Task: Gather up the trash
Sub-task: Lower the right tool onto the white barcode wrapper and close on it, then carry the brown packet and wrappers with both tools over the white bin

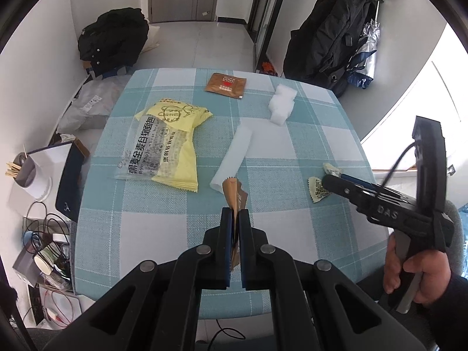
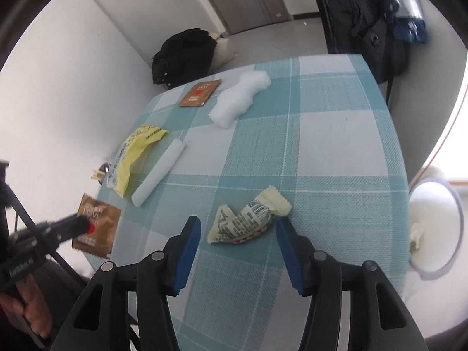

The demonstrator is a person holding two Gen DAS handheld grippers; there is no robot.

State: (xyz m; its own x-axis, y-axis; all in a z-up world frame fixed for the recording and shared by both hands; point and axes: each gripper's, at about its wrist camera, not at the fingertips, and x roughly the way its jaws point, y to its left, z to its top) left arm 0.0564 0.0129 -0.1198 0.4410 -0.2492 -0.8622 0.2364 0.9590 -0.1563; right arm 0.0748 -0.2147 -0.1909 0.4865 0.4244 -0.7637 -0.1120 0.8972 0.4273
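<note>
Bright daylight from blown-out right side, heavy fisheye curving, dark corners, slight motion blur

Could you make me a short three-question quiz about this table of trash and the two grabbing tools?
1. True or false: the left tool is clamped on a brown sachet.
2. Which piece lies between the open fingers of the right tool? A) the yellow bread bag B) the crumpled cream wrapper C) the white foam block
3. Fill in: a second brown sachet lies flat near the table's far edge, beside the white ____.

Key: 1 true; 2 B; 3 foam block.
</note>
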